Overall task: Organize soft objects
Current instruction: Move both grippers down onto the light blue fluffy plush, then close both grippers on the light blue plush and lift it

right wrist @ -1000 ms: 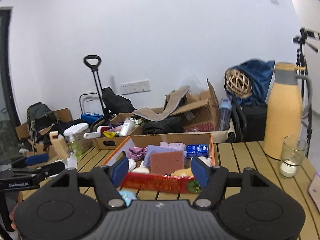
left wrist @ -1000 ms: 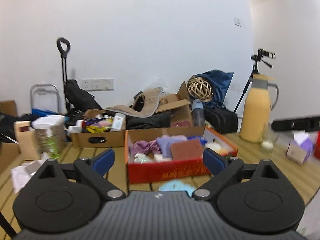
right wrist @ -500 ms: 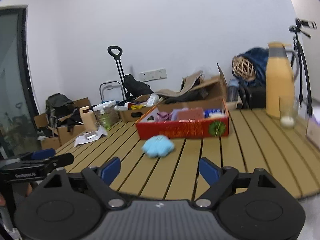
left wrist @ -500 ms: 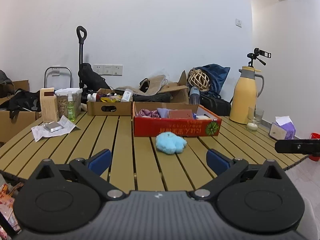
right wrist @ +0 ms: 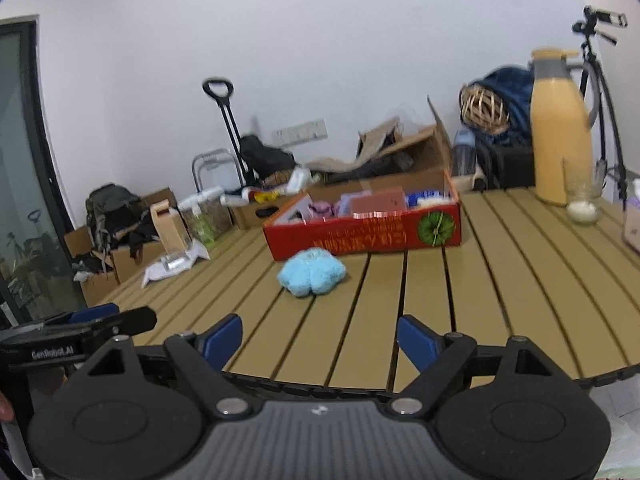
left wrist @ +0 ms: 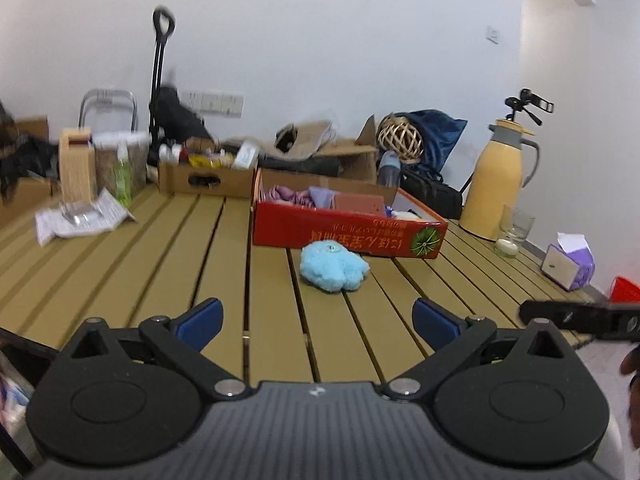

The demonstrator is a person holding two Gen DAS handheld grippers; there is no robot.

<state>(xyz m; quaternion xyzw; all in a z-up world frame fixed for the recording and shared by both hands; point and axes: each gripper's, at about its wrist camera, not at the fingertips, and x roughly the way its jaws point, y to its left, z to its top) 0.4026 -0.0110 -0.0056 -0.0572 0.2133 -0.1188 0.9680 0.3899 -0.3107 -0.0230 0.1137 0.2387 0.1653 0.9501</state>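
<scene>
A light blue plush toy [left wrist: 334,266] lies on the slatted wooden table [left wrist: 224,264], just in front of a red cardboard box [left wrist: 344,232] that holds several soft items in purple, pink and white. The toy [right wrist: 312,272] and the box [right wrist: 364,234] also show in the right wrist view. My left gripper [left wrist: 318,320] is open and empty, near the table's front edge, well short of the toy. My right gripper [right wrist: 320,338] is open and empty, also at the front edge. Each gripper shows at the edge of the other's view.
A brown cardboard box [left wrist: 206,178] of bottles stands behind the red box. A yellow thermos [left wrist: 502,186], a glass [left wrist: 516,228] and a tissue box [left wrist: 570,266] stand at the right. Crumpled paper [left wrist: 80,218] and a wooden block [left wrist: 76,170] lie at the left.
Both grippers have pulled back from over the red box to the table's front edge. The blue plush toy now lies in full view in front of the box.
</scene>
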